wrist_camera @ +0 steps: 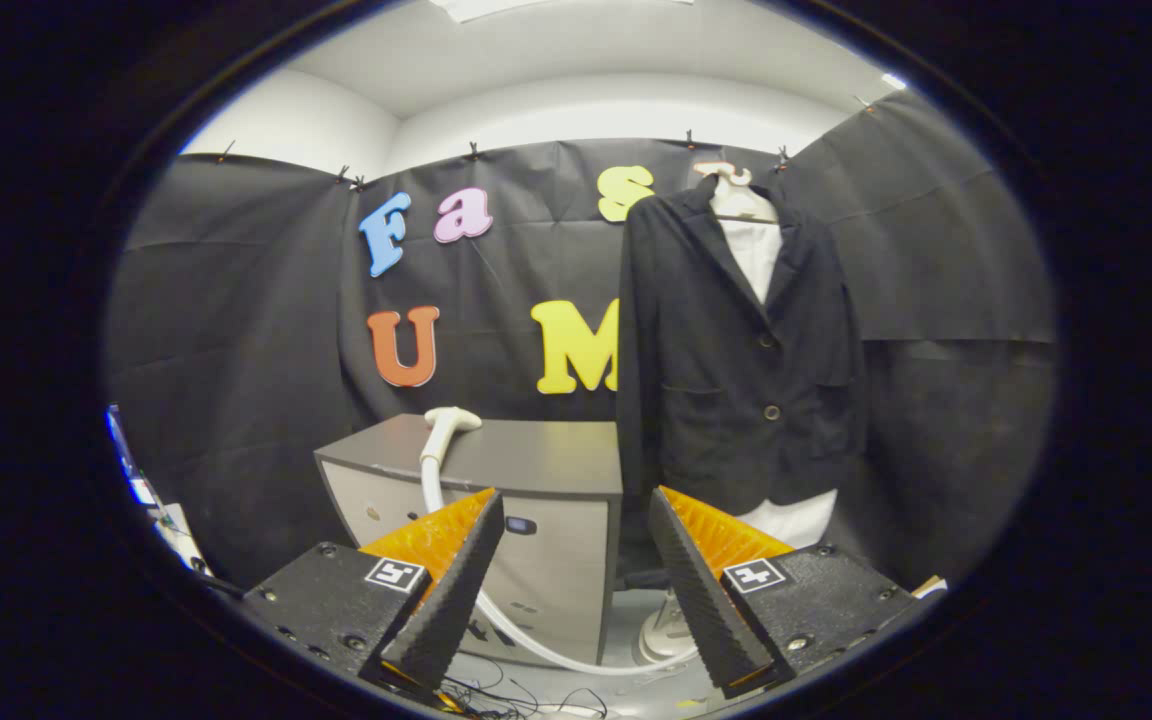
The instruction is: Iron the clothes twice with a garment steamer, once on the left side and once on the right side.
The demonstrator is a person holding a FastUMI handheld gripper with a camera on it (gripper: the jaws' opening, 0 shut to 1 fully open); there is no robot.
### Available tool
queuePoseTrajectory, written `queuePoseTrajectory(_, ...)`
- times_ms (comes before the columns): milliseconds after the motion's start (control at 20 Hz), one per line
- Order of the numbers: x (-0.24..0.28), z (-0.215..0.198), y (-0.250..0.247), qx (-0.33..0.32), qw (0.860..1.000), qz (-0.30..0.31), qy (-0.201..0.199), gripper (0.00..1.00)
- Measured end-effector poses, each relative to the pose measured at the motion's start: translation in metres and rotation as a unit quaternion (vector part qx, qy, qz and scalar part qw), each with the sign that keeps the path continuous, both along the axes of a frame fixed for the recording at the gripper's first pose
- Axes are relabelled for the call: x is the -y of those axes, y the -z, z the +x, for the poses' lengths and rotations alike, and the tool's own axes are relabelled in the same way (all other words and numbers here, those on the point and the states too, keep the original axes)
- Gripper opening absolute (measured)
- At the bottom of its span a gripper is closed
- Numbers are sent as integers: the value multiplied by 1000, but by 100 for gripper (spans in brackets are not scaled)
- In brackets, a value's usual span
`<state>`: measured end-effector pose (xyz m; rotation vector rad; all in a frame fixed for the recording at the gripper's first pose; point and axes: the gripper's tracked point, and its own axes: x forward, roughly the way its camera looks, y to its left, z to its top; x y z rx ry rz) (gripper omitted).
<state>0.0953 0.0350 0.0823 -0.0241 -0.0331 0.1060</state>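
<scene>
A black jacket (736, 350) over a white shirt (754, 250) hangs on a hanger against the booth wall, beyond my right finger. The white steamer head (446, 425) lies on top of a grey cabinet (536, 460), beyond my left finger. Its white hose (496, 610) runs down the cabinet front and curves across the floor to the steamer base (666, 630) under the jacket. My gripper (576, 550) is open, well short of both the steamer head and the jacket, with nothing between its fingers.
The grey cabinet has drawers on its front and stands left of the jacket. Loose cables (516, 695) lie on the floor just below my fingers. More clutter sits at the far left edge near the wall (151, 500).
</scene>
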Motion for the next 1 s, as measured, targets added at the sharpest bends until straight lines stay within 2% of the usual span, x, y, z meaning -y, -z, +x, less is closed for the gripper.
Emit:
queuePoseTrajectory(200,-33,65,-24,-15,999,-13,-41,94)
queuePoseTrajectory(400,-87,131,-30,-44,995,-26,-91,94)
queuePoseTrajectory(750,-179,219,-6,-109,979,-66,-161,94)
queuePoseTrajectory(900,-211,244,8,-132,972,-85,-173,93)
queuePoseTrajectory(1000,-223,264,17,-143,970,-107,-164,91)
